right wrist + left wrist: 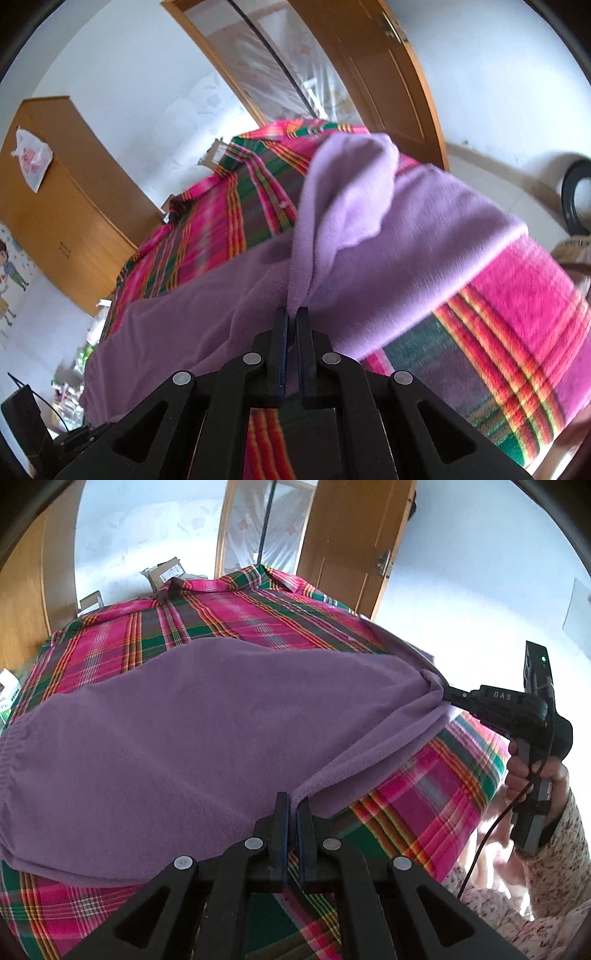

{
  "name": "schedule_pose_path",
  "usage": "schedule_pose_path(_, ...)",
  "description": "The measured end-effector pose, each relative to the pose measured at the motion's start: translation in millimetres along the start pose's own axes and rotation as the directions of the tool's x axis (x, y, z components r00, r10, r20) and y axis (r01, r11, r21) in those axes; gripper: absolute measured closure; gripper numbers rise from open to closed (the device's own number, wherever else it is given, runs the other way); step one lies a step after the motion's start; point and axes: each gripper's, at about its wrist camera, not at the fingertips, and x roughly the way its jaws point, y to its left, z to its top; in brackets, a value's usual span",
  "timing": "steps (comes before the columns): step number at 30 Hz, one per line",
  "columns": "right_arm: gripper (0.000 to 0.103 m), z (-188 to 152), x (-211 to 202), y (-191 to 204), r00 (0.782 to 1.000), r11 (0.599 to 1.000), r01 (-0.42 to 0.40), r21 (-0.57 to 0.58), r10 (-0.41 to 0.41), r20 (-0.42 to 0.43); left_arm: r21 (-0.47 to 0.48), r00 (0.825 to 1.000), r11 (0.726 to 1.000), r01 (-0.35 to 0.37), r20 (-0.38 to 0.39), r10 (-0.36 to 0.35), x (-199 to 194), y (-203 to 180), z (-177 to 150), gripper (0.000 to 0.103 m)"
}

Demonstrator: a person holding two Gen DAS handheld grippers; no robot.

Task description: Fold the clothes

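Your left gripper [293,805] has its fingers clamped on the near edge of the purple garment [177,746], and your right gripper [445,692] pinches a second point on the same edge, farther along toward the bed's side. In the right wrist view the right fingers [282,332] are nearly closed, with a bunch of the fabric rising from between them. Holding 2 points on 1 edge keeps that hem taut between them, so it can travel as a straight line instead of sagging.

The garment lies spread on the plaid sheet [229,609] of the bed, most of its body flat, its ribbed end off to the left. Only the gripped edge is raised, which suggests you are partway into a fold, with the rest acting as an anchor. In the right view a loose flap stands up beyond the fingers; that could crease if carried over unevenly. Moving both grippers level and together looks the safest way.
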Motion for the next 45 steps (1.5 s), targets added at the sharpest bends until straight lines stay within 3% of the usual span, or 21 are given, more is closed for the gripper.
schedule_pose_path(13,0.097,-1.5,2.2,-13.6,0.998,1.000,0.004,-0.003,-0.004,-0.058,0.003,0.998,1.000,-0.012,-0.061,0.012,6.0,-3.2,-1.1,0.096)
schedule_pose_path(21,0.094,8.1,-14.9,-21.0,0.998,0.998,0.058,-0.038,-0.058,0.005,-0.056,0.996,0.996,0.076,-0.047,-0.079,-1.8,3.9,14.5,0.094)
schedule_pose_path(24,0.093,23.7,-13.9,-16.4,0.995,0.993,0.090,-0.073,-0.088,0.036,-0.038,0.993,0.994,0.105,-0.052,-0.107,-2.0,-1.5,19.9,0.094)
schedule_pose_path(26,0.087,36.6,-10.9,-12.2,0.994,0.989,0.107,-0.101,-0.103,0.046,-0.013,0.990,0.992,0.125,-0.057,-0.126,-1.8,-7.3,22.2,0.094)
schedule_pose_path(29,0.083,60.7,0.3,-3.1,0.993,0.982,0.115,-0.150,-0.109,0.045,0.004,0.987,0.989,0.151,-0.060,-0.150,0.6,-12.7,25.3,0.094)
schedule_pose_path(31,0.074,73.6,11.7,2.8,0.994,0.978,0.111,-0.178,-0.108,0.024,-0.003,0.985,0.987,0.163,-0.061,-0.163,4.3,-12.7,29.3,0.094)
schedule_pose_path(36,0.071,98.6,46.8,17.7,0.989,0.960,0.121,-0.254,-0.140,-0.057,-0.026,0.982,0.985,0.173,-0.078,-0.174,19.1,-9.5,37.8,0.094)
schedule_pose_path(45,0.069,117.1,95.3,31.0,0.947,0.893,0.237,-0.381,-0.301,-0.116,-0.036,0.976,0.981,0.189,-0.107,-0.192,43.7,-10.0,49.6,0.094)
